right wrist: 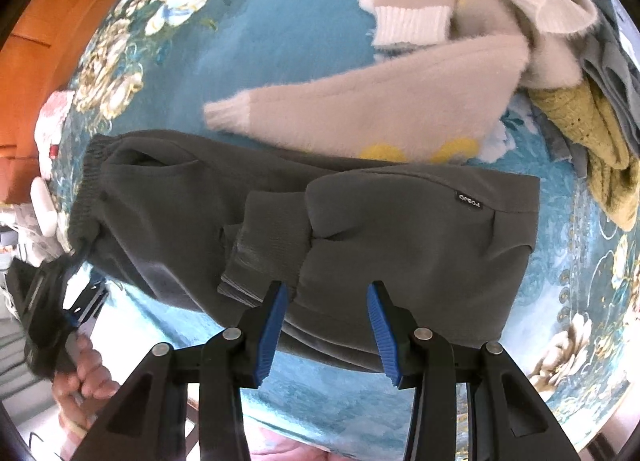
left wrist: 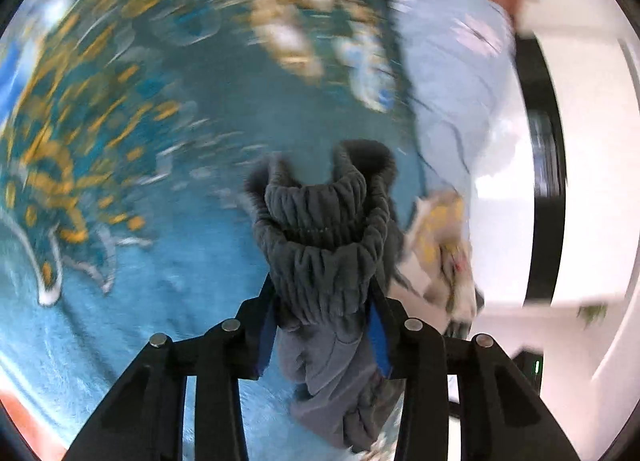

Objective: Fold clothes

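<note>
Dark grey sweatpants lie folded across a blue flowered bedspread, with the legs doubled over the seat. My left gripper is shut on the gathered elastic waistband and holds that end up; the view is motion-blurred. The same gripper shows at the far left of the right wrist view, in a hand, at the waistband end. My right gripper is open and empty, just in front of the pants' near edge, its blue pads either side of the folded cuff.
A beige fluffy sweater with white ribbed cuffs lies beyond the pants. A mustard knit and a grey garment are piled at the right. A wooden bed frame runs along the left. A light blue garment lies to the right.
</note>
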Motion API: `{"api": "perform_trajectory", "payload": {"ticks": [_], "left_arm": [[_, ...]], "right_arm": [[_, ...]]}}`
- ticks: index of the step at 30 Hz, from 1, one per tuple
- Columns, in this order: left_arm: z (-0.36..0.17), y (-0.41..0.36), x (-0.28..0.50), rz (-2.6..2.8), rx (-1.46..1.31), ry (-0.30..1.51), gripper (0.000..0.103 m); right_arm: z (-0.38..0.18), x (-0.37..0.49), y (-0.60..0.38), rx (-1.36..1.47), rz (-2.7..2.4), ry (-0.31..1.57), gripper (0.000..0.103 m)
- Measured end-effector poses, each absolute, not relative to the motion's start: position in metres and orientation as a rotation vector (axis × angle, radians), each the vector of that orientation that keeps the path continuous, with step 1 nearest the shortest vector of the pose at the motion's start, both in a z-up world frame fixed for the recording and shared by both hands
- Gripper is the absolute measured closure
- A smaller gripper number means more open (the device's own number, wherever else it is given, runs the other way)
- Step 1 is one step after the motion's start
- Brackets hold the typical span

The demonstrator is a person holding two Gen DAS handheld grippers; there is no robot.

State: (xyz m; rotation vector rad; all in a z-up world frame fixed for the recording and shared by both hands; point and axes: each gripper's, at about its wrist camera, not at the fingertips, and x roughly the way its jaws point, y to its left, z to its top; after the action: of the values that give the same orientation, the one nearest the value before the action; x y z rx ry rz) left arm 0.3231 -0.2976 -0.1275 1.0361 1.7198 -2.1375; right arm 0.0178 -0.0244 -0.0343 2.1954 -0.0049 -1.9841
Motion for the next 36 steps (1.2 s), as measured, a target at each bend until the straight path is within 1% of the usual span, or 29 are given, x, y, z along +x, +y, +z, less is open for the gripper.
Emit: {"api": "perform_trajectory", "payload": {"ticks": [3,9,14,18,20,25,27,29,30,32,36], "left_arm": [[-0.084,-0.276,0.299,-2.314,1.139,1.513,0.063],[-0.015,-0.213,0.249,-2.590,1.323,1.099,0.063],[0.004,-0.146,0.213,-2.727,1.508,0.752,0.063],[0.007,-0.089,0.191,-2.748,1.620,0.459,0.063],[0.006,-0.066,0.185,-2.747,1.666,0.353,0.063],[-0.005,-0.011,0.176,-2.671,1.751,0.051,0.063],[-0.012,0.007,0.175,-2.634,1.780,-0.037,0.062],[-0.019,0.017,0.176,-2.600,1.804,-0.083,0.060],[-0.020,0.020,0.177,-2.590,1.813,-0.076,0.054],[-0.024,0.026,0.179,-2.572,1.832,-0.060,0.046],[-0.024,0.042,0.185,-2.619,1.889,-0.009,0.045]], "right_arm": [[-0.032,0.016,-0.021,2.187,-1.998,-0.036,0.057],[-0.024,0.024,0.025,2.190,-2.070,-0.200,0.057],[-0.018,0.031,0.064,2.185,-2.125,-0.340,0.057],[-0.013,0.038,0.096,2.181,-2.167,-0.458,0.057],[-0.017,0.049,0.120,2.202,-2.179,-0.527,0.057],[-0.025,0.082,0.183,2.258,-2.236,-0.785,0.057],[-0.030,0.095,0.202,2.284,-2.243,-0.856,0.057],[-0.033,0.106,0.218,2.307,-2.247,-0.914,0.057],[-0.035,0.111,0.223,2.315,-2.247,-0.936,0.057],[-0.038,0.116,0.229,2.318,-2.248,-0.965,0.057],[-0.042,0.118,0.232,2.309,-2.238,-0.996,0.057]]}}
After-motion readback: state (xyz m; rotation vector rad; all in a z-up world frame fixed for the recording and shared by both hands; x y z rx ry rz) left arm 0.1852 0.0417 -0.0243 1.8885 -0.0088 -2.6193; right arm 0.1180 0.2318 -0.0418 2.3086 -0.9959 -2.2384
